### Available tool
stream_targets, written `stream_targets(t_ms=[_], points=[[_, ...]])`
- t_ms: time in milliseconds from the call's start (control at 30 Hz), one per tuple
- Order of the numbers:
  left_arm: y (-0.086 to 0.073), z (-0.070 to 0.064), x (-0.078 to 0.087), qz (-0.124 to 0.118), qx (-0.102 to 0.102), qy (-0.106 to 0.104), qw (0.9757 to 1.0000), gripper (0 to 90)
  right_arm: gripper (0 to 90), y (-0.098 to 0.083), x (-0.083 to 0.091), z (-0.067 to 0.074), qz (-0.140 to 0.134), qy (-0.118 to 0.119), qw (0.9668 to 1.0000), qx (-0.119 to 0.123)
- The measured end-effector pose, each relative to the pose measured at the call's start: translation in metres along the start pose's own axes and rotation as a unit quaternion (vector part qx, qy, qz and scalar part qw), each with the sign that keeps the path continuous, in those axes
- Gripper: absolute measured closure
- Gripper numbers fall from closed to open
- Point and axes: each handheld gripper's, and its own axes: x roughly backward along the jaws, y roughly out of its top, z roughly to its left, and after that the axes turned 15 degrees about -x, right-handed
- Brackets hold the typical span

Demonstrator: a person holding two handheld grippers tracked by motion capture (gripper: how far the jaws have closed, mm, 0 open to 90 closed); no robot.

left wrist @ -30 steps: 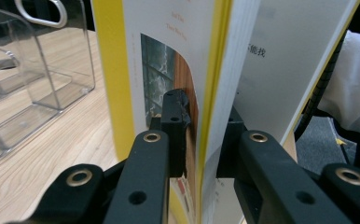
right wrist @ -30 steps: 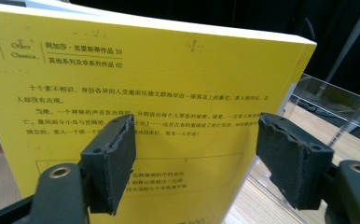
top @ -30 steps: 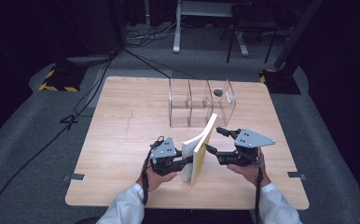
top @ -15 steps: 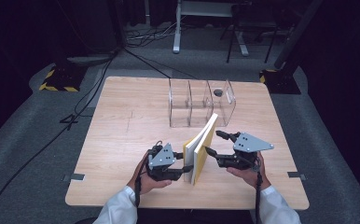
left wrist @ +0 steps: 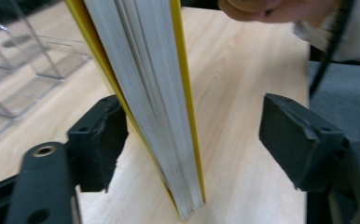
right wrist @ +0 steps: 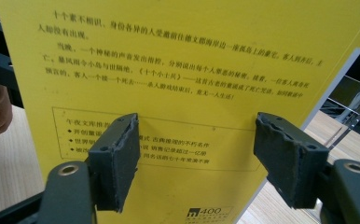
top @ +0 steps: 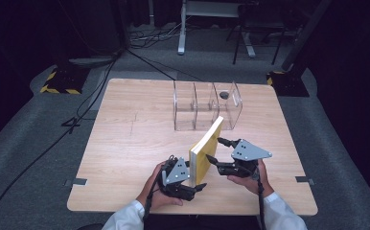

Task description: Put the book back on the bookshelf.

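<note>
A yellow paperback book (top: 206,151) stands on its edge on the wooden table (top: 125,139), leaning toward the right. My left gripper (top: 198,187) is at the book's near end. Its jaws have just been opening and now stand apart on either side of the page block (left wrist: 150,93). One pad (left wrist: 101,140) is close beside the cover and the other is well clear. My right gripper (top: 214,149) is open on the book's right side. Its spread pads (right wrist: 115,158) face the printed back cover (right wrist: 192,70) flat on.
A clear acrylic organiser (top: 207,108) with three compartments stands behind the book at mid-table. A small dark object (top: 224,95) lies in its right compartment. Both hands sit near the table's front edge (top: 188,211). Cables and stands lie on the floor beyond.
The left gripper's jaws have opened off the book's near end. The left hand has slid a little toward the front edge. The book and the right gripper have stayed put.
</note>
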Motion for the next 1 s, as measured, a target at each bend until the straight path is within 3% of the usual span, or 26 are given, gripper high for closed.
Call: stream_targets(t_ms=[67,167,300,400,500,567,633,833,867,900,967,1000], points=[[0.000,0.002,-0.001,0.004,0.009,0.017,0.9998,40.3,30.3,-0.001,-0.001,-0.001,0.000,0.000,1.0000,-0.005],[-0.002,0.006,0.001,0.000,0.019,0.009,0.9998,57.0,29.2,-0.002,0.000,-0.002,-0.001,-0.001,1.0000,-0.005],[-0.005,0.009,0.008,0.008,0.000,0.008,0.9999,65.8,26.9,-0.003,0.002,-0.008,0.001,-0.004,1.0000,-0.009],[-0.010,0.014,0.017,0.001,-0.010,-0.018,0.9998,70.9,25.2,-0.005,0.007,-0.016,0.011,0.004,0.9999,0.004],[-0.015,0.015,0.026,0.001,-0.015,-0.025,0.9996,73.9,24.7,-0.006,0.015,-0.025,0.016,0.014,0.9997,0.011],[-0.021,0.017,0.036,-0.007,-0.018,-0.048,0.9986,75.3,20.2,-0.008,0.020,-0.034,0.019,0.034,0.9992,0.003],[-0.023,0.016,0.042,-0.003,-0.026,-0.055,0.9982,75.3,20.1,-0.009,0.020,-0.037,0.025,0.060,0.9979,-0.003],[-0.027,0.020,0.052,-0.002,-0.032,-0.078,0.9964,75.1,22.7,-0.010,0.013,-0.028,0.036,0.101,0.9942,0.011],[-0.028,0.021,0.052,-0.002,-0.035,-0.082,0.9960,75.0,23.5,-0.010,0.010,-0.027,0.036,0.112,0.9930,0.010],[-0.027,0.022,0.053,0.000,-0.039,-0.084,0.9957,75.0,28.7,-0.011,0.007,-0.024,0.044,0.143,0.9886,0.011],[-0.028,0.023,0.053,-0.002,-0.036,-0.086,0.9957,74.8,33.3,-0.014,0.004,-0.019,0.052,0.173,0.9831,0.026],[-0.029,0.024,0.052,-0.005,-0.031,-0.081,0.9962,74.7,31.4,-0.015,0.004,-0.017,0.056,0.178,0.9819,0.033]])
